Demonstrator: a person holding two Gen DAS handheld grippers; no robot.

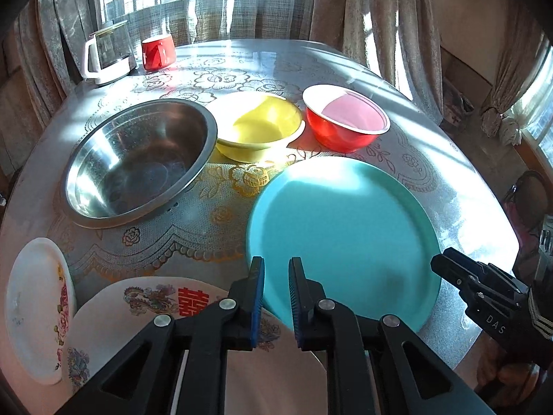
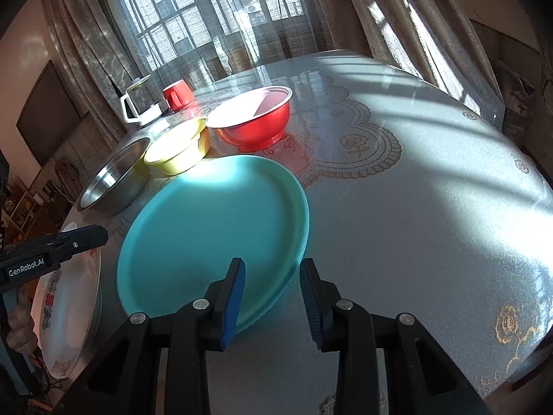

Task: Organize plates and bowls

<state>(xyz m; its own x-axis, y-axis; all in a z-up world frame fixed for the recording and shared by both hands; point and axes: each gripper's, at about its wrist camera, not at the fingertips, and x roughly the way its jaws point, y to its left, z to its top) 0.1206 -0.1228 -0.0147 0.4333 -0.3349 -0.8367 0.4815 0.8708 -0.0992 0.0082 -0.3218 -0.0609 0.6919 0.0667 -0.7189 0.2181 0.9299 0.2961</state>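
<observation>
A large teal plate [image 1: 342, 238] lies flat on the table, also in the right wrist view [image 2: 207, 231]. Behind it stand a steel bowl [image 1: 138, 159], a yellow bowl [image 1: 259, 124] and a red bowl with a white inside [image 1: 345, 121]. A big white plate with a red character [image 1: 166, 314] and a small flowered white plate [image 1: 38, 307] sit near the front left. My left gripper [image 1: 276, 269] is open and empty over the teal plate's near left edge. My right gripper [image 2: 273, 269] is open and empty, straddling the teal plate's near right rim.
A glass jug with a white handle [image 1: 107, 52] and a red mug [image 1: 157, 52] stand at the table's far left. The round table [image 2: 432, 207] has a lace-pattern cloth. Curtains and windows lie behind it. The right gripper shows in the left wrist view [image 1: 484, 287].
</observation>
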